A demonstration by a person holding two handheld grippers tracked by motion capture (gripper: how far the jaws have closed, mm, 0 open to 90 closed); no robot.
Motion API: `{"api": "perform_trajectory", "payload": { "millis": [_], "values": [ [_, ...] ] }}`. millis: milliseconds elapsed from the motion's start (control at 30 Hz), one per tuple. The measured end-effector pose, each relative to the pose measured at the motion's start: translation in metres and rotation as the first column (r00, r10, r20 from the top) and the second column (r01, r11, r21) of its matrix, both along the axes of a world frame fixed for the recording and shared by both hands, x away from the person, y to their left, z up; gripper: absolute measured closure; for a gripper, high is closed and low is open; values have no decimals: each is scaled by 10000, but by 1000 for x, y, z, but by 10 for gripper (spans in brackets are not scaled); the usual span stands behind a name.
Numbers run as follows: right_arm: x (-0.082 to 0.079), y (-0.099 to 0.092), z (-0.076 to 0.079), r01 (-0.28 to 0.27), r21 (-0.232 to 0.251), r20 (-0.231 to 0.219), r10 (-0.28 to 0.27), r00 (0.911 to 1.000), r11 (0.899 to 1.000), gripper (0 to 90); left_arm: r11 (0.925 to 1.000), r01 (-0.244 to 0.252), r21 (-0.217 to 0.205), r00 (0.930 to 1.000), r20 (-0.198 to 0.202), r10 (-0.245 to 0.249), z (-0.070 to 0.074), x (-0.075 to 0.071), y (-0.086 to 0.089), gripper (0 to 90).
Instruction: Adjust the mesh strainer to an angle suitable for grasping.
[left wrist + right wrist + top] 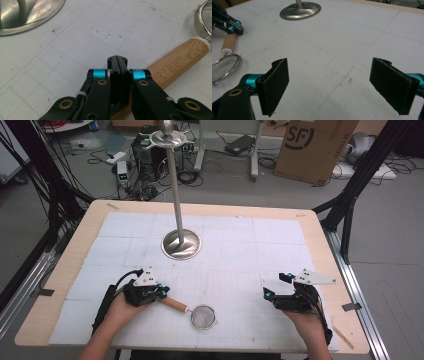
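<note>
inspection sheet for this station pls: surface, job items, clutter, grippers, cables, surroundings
Surface: wooden table covered by a white gridded mat; small dark specks on the mat.
Job's things: mesh strainer with wooden handle lies flat near the front edge; metal stand, round base and tall pole, at the mat's middle back.
Clutter: nothing seen on the mat.
Grippers: left gripper shut, jaws together over the handle's end, nothing seen between them; right gripper open, above bare mat.
Cables: one black cable from each gripper along the forearm; loose cable tangle on the floor behind the table.
Surroundings: cardboard box, computer case, black frame legs at both sides.
</note>
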State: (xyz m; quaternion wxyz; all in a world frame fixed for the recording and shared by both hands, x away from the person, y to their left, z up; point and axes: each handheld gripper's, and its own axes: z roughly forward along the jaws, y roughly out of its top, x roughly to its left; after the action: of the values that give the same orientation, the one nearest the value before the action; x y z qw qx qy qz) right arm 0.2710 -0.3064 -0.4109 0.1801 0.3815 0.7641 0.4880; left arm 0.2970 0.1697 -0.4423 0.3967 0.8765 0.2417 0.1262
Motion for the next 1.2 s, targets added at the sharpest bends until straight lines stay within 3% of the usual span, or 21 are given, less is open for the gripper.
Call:
{"api": "perform_trajectory", "payload": {
  "millis": [167,367,633,700,1000,1200],
  "values": [
    [0,0,0,2,-8,-19,-2,10000,10000,147,10000,59,-14,10000,24,-59,2,-3,4,896],
    [0,0,0,-1,-31,5,1,10000,10000,147,9988,176,-450,9997,151,-169,5,-3,5,886],
    [0,-1,0,33,-20,19,-33,10000,10000,147,9950,481,-870,9981,438,-444,11,-6,4,761],
    [1,-1,0,10,-7,1,-10,10000,10000,147,9912,739,-1095,9961,560,-680,14,-8,3,734],
    [0,-2,1,34,16,-6,-34,10000,10000,147,9881,1077,-1102,9928,646,-1010,19,-9,-2,571],
    [1,-2,0,42,40,-23,-42,10000,10000,147,9868,1367,-864,9899,487,-1328,21,-9,-8,483]
  ]
}}
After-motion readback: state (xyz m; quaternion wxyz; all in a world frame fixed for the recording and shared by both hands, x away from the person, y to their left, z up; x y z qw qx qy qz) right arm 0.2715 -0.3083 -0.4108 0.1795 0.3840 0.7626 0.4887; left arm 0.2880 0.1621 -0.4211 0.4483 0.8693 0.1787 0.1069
